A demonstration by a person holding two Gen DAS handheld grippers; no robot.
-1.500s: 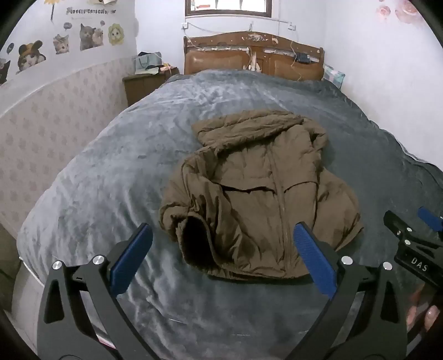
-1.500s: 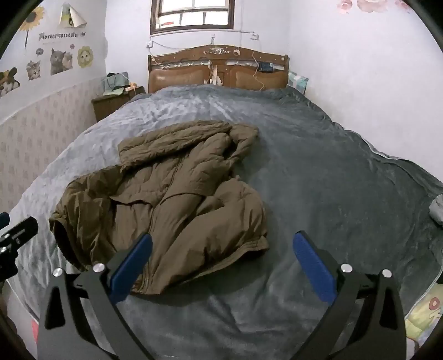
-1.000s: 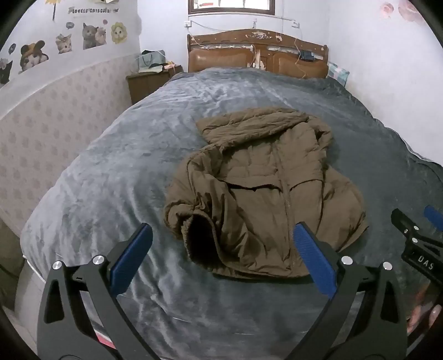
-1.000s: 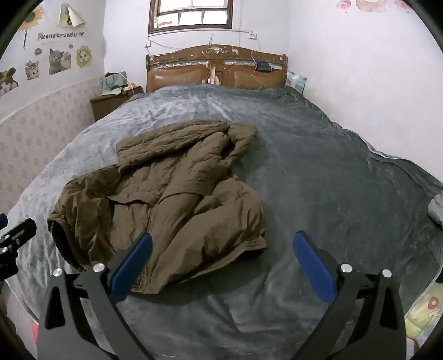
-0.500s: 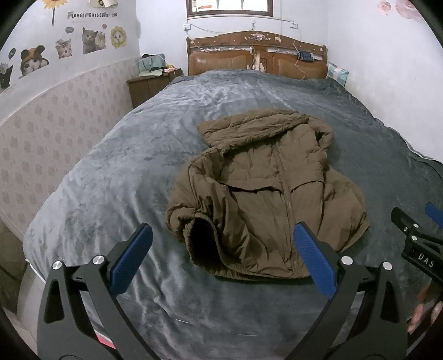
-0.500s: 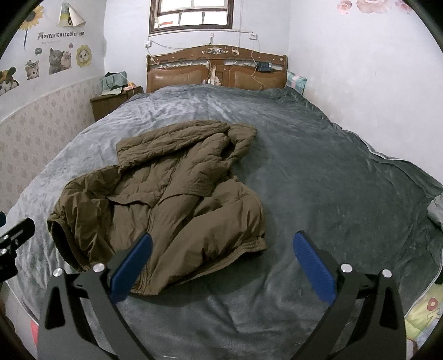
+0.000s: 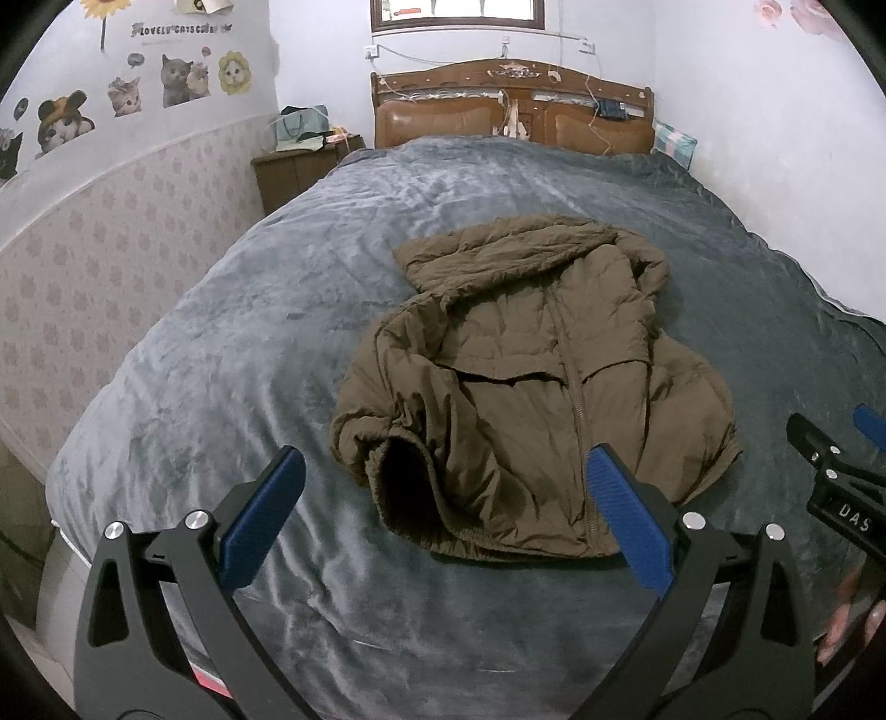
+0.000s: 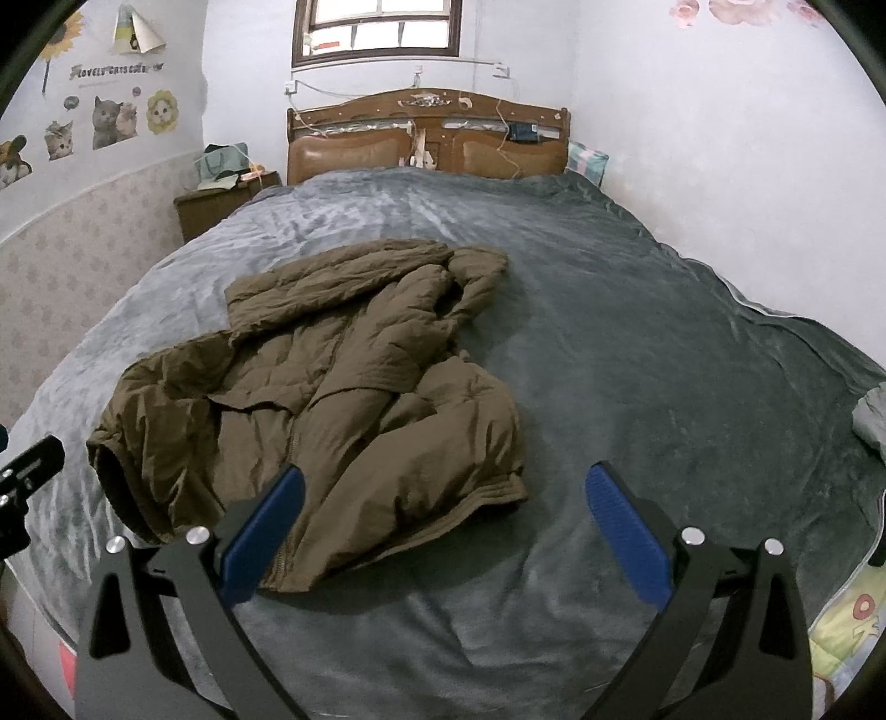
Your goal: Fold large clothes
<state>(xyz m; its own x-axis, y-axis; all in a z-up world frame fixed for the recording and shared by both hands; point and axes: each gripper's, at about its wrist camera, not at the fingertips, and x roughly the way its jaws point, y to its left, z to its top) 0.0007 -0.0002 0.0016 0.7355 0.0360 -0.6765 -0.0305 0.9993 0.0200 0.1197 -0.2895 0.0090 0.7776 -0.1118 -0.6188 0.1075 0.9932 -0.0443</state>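
Jacket is what you are working on: brown, puffy and rumpled, it lies front up in the middle of the grey blanket, hood toward the wooden headboard, hem toward you. Your left gripper hovers above the jacket's hem, blue fingers spread wide and empty. Your right gripper hangs by the jacket's right hem corner, likewise spread and empty.

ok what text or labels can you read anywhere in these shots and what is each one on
"DAS": white letters on the black body of the right gripper, seen from the left wrist view.
"LOVELY CATS CLUB", roughly: wall sticker above the cat pictures; its last letters are blurred.
No readable print shows on the jacket.
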